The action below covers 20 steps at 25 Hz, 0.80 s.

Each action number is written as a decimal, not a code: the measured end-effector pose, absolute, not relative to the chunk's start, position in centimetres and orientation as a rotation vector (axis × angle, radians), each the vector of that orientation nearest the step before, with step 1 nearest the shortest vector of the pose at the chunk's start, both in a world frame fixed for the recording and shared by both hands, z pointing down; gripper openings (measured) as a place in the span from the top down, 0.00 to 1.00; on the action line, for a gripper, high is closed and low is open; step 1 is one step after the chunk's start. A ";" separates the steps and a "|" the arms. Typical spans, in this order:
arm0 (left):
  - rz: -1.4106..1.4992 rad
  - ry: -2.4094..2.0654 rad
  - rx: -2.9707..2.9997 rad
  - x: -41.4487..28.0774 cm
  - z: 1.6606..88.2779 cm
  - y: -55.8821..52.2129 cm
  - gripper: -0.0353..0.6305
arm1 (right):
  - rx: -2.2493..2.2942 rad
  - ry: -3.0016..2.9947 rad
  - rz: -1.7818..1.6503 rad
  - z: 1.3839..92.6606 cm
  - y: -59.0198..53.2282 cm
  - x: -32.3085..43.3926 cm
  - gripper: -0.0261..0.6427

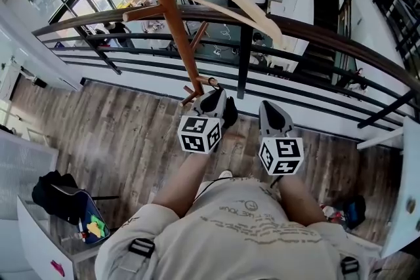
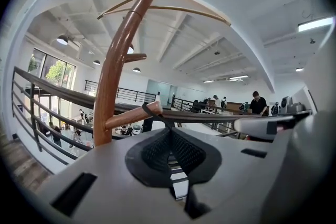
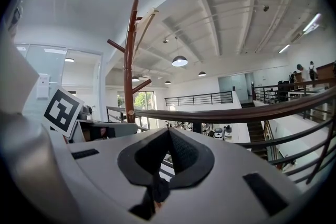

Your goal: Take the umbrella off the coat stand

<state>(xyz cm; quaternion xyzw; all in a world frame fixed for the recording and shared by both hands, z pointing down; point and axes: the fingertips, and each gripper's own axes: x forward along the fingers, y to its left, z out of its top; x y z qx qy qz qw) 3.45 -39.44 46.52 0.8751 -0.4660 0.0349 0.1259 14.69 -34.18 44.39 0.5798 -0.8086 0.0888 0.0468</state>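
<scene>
While right gripper (image 1: 270,105) hangs closed, left gripper (image 1: 215,92) pinches strap (image 2: 147,108) (looped over peg (image 2: 128,117))

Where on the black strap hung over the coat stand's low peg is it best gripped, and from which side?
Pinch the strap just under the peg, coming from the peg's free end: the peg tilts up toward its tip, so the loop must lift off that way. The left hand-held gripper is closed on it there.

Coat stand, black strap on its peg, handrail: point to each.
coat stand (image 2: 111,76), left gripper view, on its trunk.
black strap (image 2: 146,108), left gripper view, where it loops over the peg.
handrail (image 3: 236,113), right gripper view, middle of the top rail.
</scene>
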 end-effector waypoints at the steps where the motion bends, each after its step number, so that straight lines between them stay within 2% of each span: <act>1: 0.106 -1.350 2.562 3.8 46.3 -39.3 0.94 | 1.777 -2.465 0.273 44.4 -34.1 14.9 0.96; 9: 0.105 -1.275 2.664 7.3 44.1 -38.5 0.94 | 1.871 -2.436 0.285 44.1 -33.5 17.1 0.96; 20: 0.200 -1.204 2.738 10.6 45.2 -37.6 0.94 | 2.060 -2.319 0.228 43.6 -32.3 20.5 0.96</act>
